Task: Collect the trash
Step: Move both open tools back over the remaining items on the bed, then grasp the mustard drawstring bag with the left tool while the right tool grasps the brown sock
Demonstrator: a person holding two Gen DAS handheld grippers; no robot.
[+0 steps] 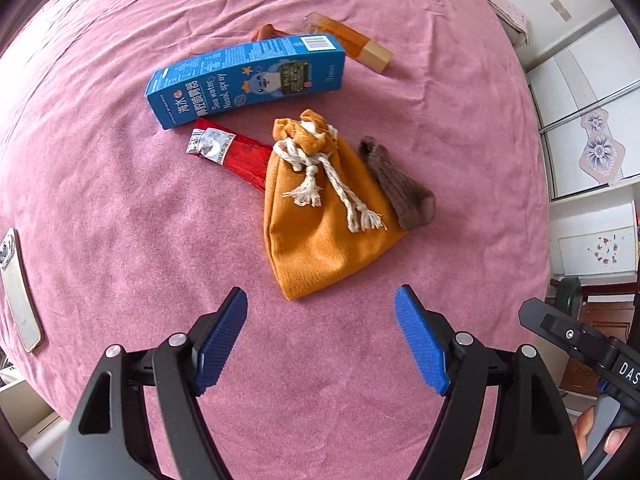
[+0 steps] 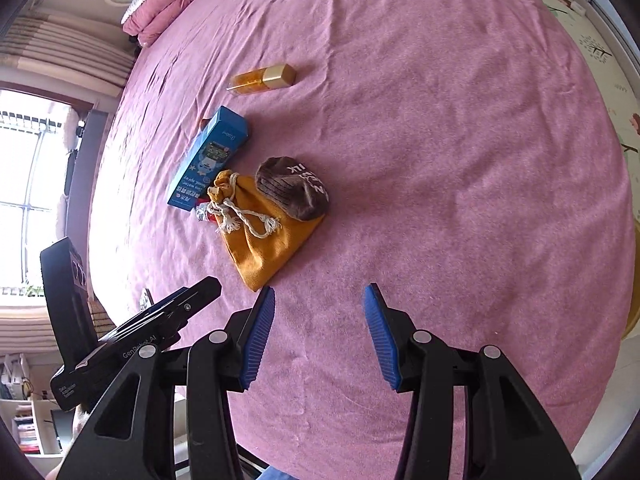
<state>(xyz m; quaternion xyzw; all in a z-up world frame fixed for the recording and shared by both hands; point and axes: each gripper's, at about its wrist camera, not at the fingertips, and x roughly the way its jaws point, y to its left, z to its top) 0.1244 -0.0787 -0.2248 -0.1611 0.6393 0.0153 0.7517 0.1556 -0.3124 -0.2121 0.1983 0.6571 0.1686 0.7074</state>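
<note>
On pink bedspread (image 1: 120, 208), pouch (image 1: 320, 232) mid, jaws apart.

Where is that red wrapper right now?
The red wrapper lies on the pink bedspread, between the blue box and the orange pouch, its end tucked under the pouch.

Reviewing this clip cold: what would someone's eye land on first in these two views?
Probably the mustard-yellow drawstring pouch lying mid-bed on the pink bedspread, its white cord loose on top. A blue nasal spray box lies just beyond it, a red sachet between the two, and a brown sock against the pouch's far side. Both the left gripper and right gripper hover short of the pile, jaws apart and empty.
</note>
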